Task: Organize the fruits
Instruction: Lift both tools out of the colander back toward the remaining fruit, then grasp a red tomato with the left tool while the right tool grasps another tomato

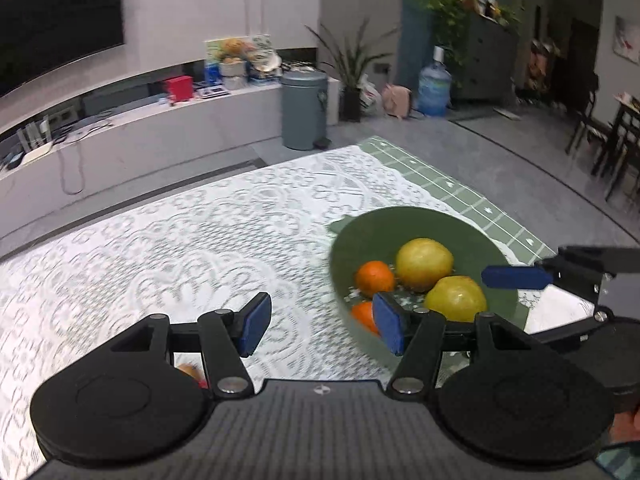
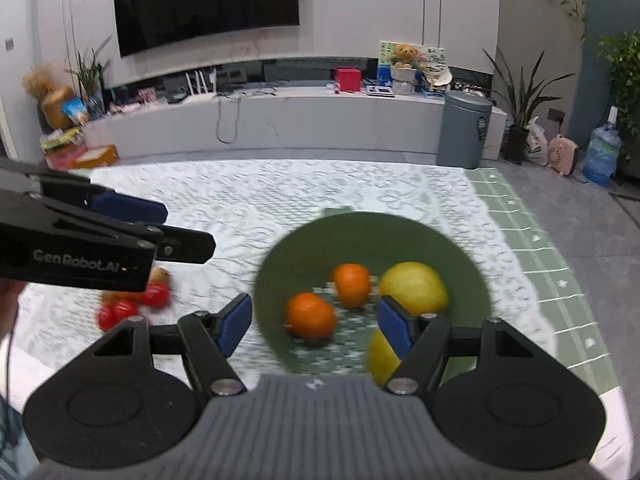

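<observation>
A green bowl (image 2: 372,224) on the lace-covered table holds two oranges (image 2: 310,314) (image 2: 352,284) and two yellow fruits (image 2: 414,288) (image 2: 382,356). My right gripper (image 2: 316,326) hovers open above the bowl's near side, its pads touching nothing. In the left wrist view the bowl (image 1: 372,236) lies to the right, with the oranges (image 1: 374,278) and yellow fruits (image 1: 424,264) inside. My left gripper (image 1: 322,326) is open and empty over the cloth left of the bowl. Small red fruits (image 2: 120,312) and a brownish one (image 2: 160,276) lie on the cloth under the left gripper (image 2: 188,228).
White lace cloth (image 1: 180,248) covers the table, with a green checked cloth (image 1: 460,192) at its far right edge. Beyond stand a grey bin (image 2: 464,128), a low white cabinet (image 2: 280,120), plants and a water jug (image 1: 434,88).
</observation>
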`<state>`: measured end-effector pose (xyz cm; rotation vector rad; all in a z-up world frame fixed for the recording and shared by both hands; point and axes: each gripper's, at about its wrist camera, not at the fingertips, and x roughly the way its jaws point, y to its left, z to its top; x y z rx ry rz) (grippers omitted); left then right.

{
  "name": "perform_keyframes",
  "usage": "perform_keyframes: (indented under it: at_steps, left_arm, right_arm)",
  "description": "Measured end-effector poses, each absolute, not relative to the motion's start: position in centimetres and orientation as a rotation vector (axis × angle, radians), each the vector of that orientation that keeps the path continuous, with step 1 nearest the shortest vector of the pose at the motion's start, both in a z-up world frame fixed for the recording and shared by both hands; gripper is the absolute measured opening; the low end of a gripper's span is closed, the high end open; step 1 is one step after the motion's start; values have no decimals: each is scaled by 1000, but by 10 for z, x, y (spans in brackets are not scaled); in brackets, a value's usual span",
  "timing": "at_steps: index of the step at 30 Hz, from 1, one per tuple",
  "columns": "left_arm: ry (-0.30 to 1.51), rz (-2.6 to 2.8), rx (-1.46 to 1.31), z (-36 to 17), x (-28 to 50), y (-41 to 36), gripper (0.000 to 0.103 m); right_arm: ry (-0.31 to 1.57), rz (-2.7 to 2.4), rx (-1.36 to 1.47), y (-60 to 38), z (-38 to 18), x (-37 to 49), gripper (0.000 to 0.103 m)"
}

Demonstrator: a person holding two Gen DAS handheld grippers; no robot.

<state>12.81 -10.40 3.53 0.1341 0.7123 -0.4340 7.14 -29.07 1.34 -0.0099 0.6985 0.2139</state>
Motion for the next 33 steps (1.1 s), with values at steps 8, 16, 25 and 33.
perform_keyframes:
  at_steps: [8, 16, 25, 33]
  left_arm:
    - [712, -329, 36, 26, 107, -50, 69]
    - [733, -268, -37, 6, 82, -3, 69]
    - [707, -193, -48, -23, 57, 16, 69]
    - [742, -201, -135, -39, 55, 38, 69]
  right_arm:
    - [682, 269, 50, -252, -2, 54, 67]
    - [647, 340, 75, -223, -19, 38, 67]
    - [688, 365, 15, -202, -37, 36, 67]
    - [737, 357, -2, -193, -51, 46, 67]
